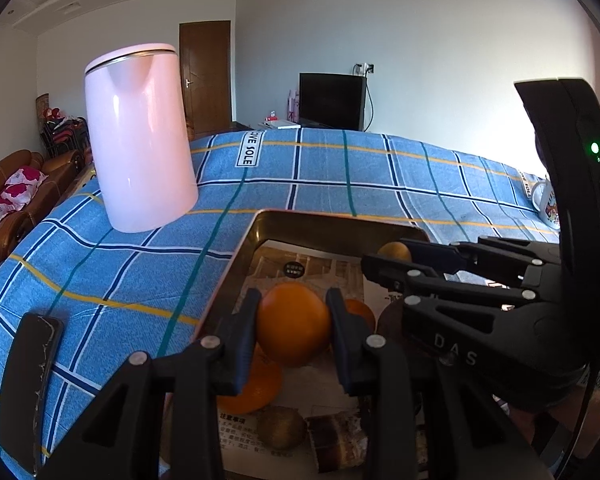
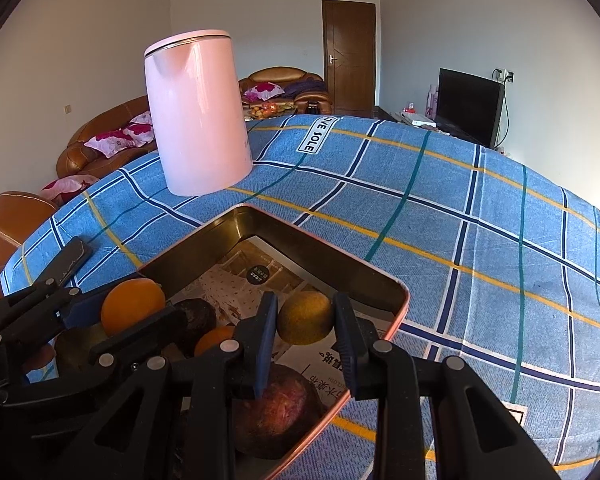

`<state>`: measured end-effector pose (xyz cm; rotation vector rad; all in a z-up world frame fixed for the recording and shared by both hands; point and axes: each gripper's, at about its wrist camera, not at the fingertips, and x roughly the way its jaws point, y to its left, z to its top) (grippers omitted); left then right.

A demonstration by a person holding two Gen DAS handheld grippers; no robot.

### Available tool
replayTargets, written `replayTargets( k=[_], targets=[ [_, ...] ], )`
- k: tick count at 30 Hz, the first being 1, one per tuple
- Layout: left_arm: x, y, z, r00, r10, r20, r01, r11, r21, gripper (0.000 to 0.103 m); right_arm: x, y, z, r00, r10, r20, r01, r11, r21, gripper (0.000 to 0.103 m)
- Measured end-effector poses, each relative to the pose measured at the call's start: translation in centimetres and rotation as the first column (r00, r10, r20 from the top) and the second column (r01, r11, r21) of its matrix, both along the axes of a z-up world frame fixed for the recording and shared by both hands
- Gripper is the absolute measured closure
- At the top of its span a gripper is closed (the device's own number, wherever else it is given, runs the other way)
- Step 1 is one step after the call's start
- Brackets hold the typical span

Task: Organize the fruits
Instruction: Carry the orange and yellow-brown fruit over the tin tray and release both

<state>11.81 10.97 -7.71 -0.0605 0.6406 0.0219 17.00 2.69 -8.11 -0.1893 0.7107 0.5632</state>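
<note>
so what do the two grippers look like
Both are black plastic. The left gripper and the right gripper each have two linkage arms with silver rivets and ribbed dark blue pads. Seen from the left wrist, the right one's body bears white letters "DAS" and a tall black housing with a green light.

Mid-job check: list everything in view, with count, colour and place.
oranges: at least three, orange, in the tray
yellow-green fruit: one, over the tray's far corner
dark fruits: two, reddish-brown, in the tray
tray: one, metal, paper-lined
kettle: one, pink, behind the tray
phone: one, black, left of the tray
mug: one, white, far right
tablecloth: one, blue checked
left gripper: black, shut on an orange
right gripper: black, shut on the yellow-green fruit
</note>
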Motion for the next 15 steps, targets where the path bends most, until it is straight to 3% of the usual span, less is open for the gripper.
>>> replayTargets(
  k=[7, 10, 12, 15],
  targets=[
    [-0.1, 0.1, 0.0, 1.0, 0.007, -0.006, -0.007, 1.0, 0.005, 0.066, 0.2, 0.2, -0.3, 1.0, 0.01, -0.026, -0.01, 1.0, -0.007, 0.072],
    [-0.5, 0.2, 0.2, 1.0, 0.03, 0.004, -0.03, 0.999, 0.014, 0.055, 0.1, 0.0, -0.2, 0.999, 0.012, -0.033, -0.012, 1.0, -0.001, 0.071],
    [-1.0, 0.4, 0.7, 0.999, 0.024, 0.023, -0.024, 1.0, 0.002, 0.051, -0.2, -0.5, 0.0, 1.0, 0.009, -0.028, -0.009, 1.0, 0.017, 0.066],
    [-2.4, 0.4, 1.6, 0.997, 0.028, 0.065, -0.028, 1.0, 0.006, 0.037, -1.0, -1.5, 0.8, 1.0, -0.001, -0.009, 0.002, 0.999, 0.054, 0.049]
  ],
)
